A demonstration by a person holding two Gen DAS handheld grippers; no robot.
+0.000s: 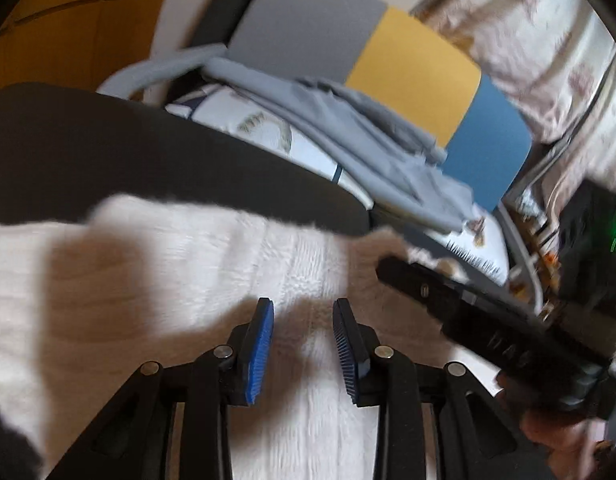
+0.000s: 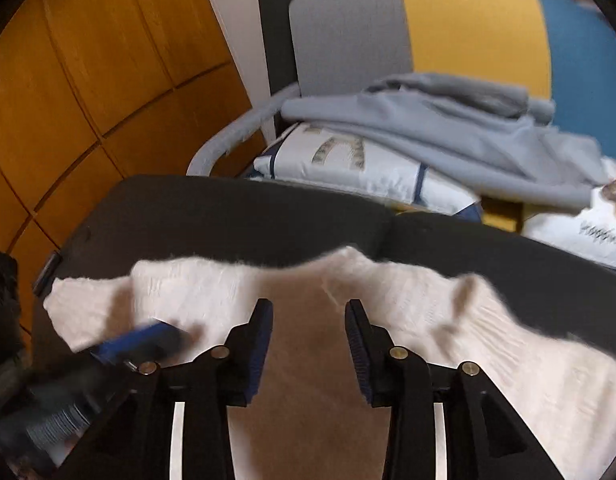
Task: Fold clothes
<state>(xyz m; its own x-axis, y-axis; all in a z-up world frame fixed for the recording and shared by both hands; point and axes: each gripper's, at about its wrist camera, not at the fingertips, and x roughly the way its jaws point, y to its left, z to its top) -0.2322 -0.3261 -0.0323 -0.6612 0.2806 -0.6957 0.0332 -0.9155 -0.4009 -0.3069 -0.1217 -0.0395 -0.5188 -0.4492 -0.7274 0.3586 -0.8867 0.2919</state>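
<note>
White knitted sweater (image 2: 448, 320) lay spread on the black bench (image 2: 227, 216), its upper edge short of the bench's far edge; left gripper (image 1: 303, 344) and right gripper (image 2: 310, 344) hung above it, jaws parted, gripping nothing; grey garment (image 2: 448, 132) lay beyond.

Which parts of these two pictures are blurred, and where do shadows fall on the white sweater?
Left wrist view: the other black gripper at right is smeared by motion, and a broad shadow darkens the fuzzy white knit sweater at left. Right wrist view: the blue-padded gripper at lower left is badly blurred, and shadow covers the sweater between the near fingers.
</note>
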